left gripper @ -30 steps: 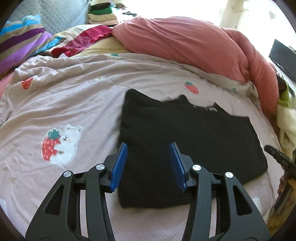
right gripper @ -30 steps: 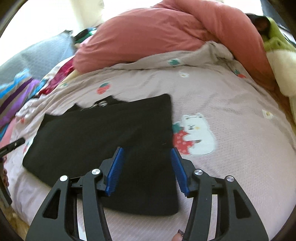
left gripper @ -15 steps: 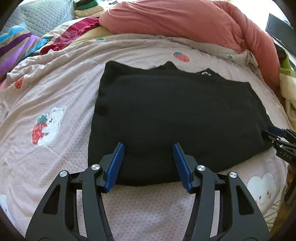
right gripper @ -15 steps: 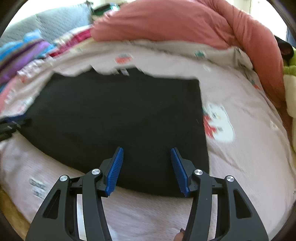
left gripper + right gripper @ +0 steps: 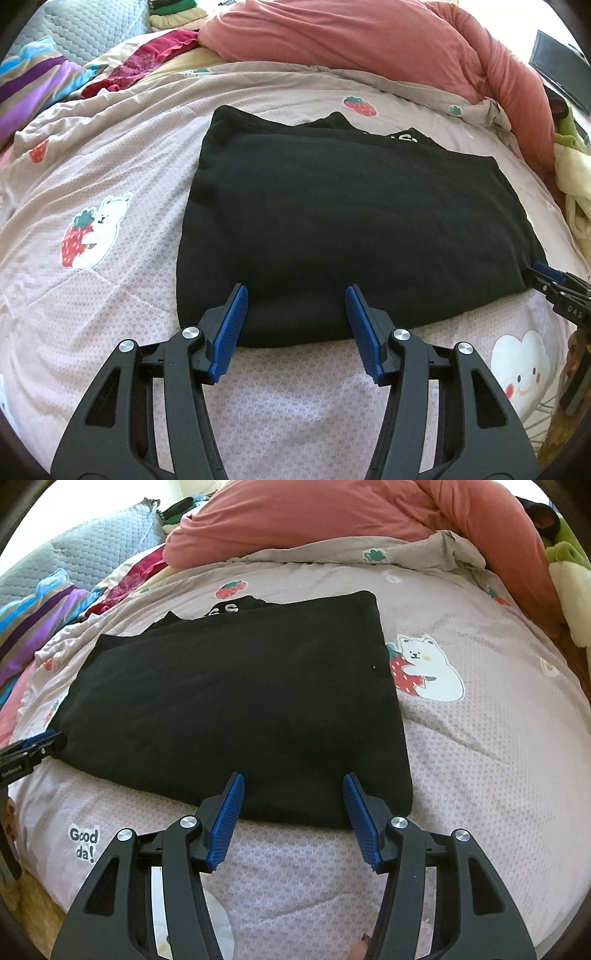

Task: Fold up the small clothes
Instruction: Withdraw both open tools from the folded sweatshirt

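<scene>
A black garment (image 5: 343, 221) lies folded flat on the pink patterned bedspread (image 5: 110, 314); it also shows in the right wrist view (image 5: 240, 701). White lettering peeks out at its far edge. My left gripper (image 5: 295, 291) is open and empty, its tips over the garment's near edge toward the left corner. My right gripper (image 5: 293, 779) is open and empty over the near edge toward the right corner. The right gripper's tip shows at the right edge of the left wrist view (image 5: 550, 280), and the left gripper's tip at the left edge of the right wrist view (image 5: 33, 746).
A salmon duvet (image 5: 351, 40) is bunched along the far side of the bed. Striped and red clothes (image 5: 44, 81) and a grey quilted pillow (image 5: 92, 554) lie far left. Green and cream plush items (image 5: 569, 572) sit at the right. The bed's near edge drops to the floor (image 5: 33, 919).
Both grippers swung from the garment's outer sides and drew back to its near edge. The garment has not moved, and both grippers stayed open.
</scene>
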`<state>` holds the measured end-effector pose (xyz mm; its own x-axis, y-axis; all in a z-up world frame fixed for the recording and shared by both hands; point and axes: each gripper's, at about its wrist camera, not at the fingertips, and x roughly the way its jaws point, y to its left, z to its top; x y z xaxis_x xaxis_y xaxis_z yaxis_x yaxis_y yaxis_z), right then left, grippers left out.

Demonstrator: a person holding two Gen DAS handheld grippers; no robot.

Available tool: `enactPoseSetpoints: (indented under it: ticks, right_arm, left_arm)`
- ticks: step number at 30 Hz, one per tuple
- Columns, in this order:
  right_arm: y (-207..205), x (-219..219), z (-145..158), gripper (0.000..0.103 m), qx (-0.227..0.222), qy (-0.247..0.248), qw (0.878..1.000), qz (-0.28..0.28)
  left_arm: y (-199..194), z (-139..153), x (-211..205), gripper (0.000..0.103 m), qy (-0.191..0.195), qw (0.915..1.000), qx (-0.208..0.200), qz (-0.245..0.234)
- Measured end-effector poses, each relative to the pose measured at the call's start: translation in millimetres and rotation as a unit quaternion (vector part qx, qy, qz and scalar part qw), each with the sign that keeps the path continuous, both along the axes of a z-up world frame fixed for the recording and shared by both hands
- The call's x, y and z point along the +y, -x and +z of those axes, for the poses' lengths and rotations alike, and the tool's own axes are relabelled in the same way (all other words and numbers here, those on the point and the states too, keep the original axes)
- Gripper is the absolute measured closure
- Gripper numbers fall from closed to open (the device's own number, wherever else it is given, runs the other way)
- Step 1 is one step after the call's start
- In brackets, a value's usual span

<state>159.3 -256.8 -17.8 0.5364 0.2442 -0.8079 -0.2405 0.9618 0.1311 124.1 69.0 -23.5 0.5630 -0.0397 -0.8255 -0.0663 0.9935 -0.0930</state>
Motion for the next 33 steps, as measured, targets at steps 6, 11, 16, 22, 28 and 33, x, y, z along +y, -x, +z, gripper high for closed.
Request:
enactPoseSetpoints:
  ticks: [6, 11, 16, 22, 28, 33]
  right_arm:
    - [8, -1, 1, 0.049, 0.001, 0.0, 1.0, -0.005]
    - [14, -3, 1, 0.049, 0.003, -0.004, 1.0, -0.011]
    - [19, -3, 0, 0.048, 0.007, -0.002, 1.0, -0.011]
    - [27, -2, -3, 0.046, 0.016, 0.002, 1.0, -0.008]
    - [34, 0, 0, 0.043, 0.018, -0.009, 1.0, -0.007]
    - [41, 4, 1, 0.039, 0.021, -0.01, 1.0, -0.002]
  left_arm:
    - [4, 0, 0, 0.056, 0.003, 1.0, -0.002, 0.001]
    - [10, 2, 0, 0.056, 0.007, 0.9999, -0.006, 0.003]
    - [16, 3, 1, 0.056, 0.008, 0.9999, -0.008, 0.002]
    - [24, 4, 0, 0.054, 0.01, 0.9999, -0.005, -0.003]
    - [34, 5, 2, 0.053, 0.018, 0.9998, -0.002, 0.002]
    - [44, 10, 6, 0.053, 0.021, 0.9997, -0.013, 0.008]
